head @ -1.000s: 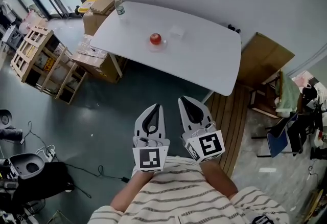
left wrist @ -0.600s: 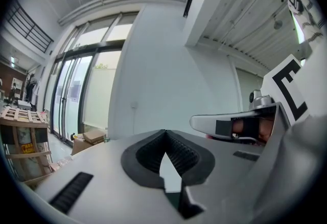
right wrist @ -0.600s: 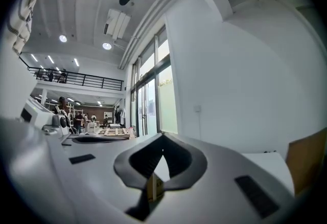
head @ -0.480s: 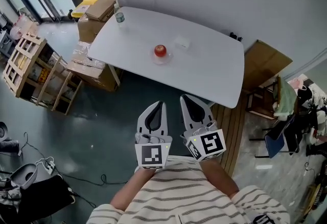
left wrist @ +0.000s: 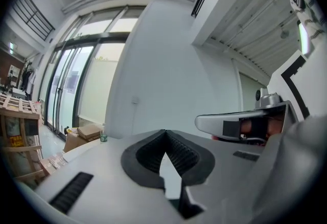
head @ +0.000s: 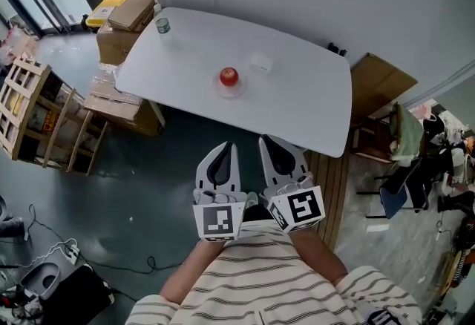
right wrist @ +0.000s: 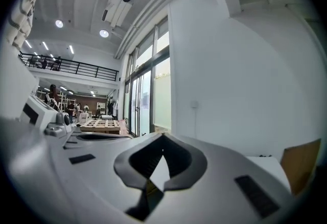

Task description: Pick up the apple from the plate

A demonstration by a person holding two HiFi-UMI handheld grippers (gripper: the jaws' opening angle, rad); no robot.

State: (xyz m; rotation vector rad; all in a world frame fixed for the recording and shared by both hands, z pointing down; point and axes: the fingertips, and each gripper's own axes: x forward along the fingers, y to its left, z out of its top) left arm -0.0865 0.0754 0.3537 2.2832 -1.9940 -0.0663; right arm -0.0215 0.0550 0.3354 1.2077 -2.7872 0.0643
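A red apple (head: 228, 76) sits on a small clear plate (head: 231, 88) near the middle of the white table (head: 297, 104). Both grippers hang in front of the person's striped shirt, well short of the table's near edge and over the dark floor. My left gripper (head: 225, 145) is shut with nothing in it; in its own view its jaws (left wrist: 164, 132) meet at the tip. Beside it, my right gripper (head: 268, 140) is shut and empty too, its jaws (right wrist: 162, 136) closed. Neither gripper view shows the apple.
A small bottle (head: 162, 25) stands at the table's far left corner, and a small white item (head: 260, 62) lies behind the apple. Cardboard boxes (head: 125, 12) and wooden crates (head: 33, 112) stand left of the table. A cardboard panel (head: 382, 90) and a chair (head: 401, 194) are on the right.
The table and apple have come nearer and shifted in the head view as the person moved toward them. Both grippers stayed shut, side by side.
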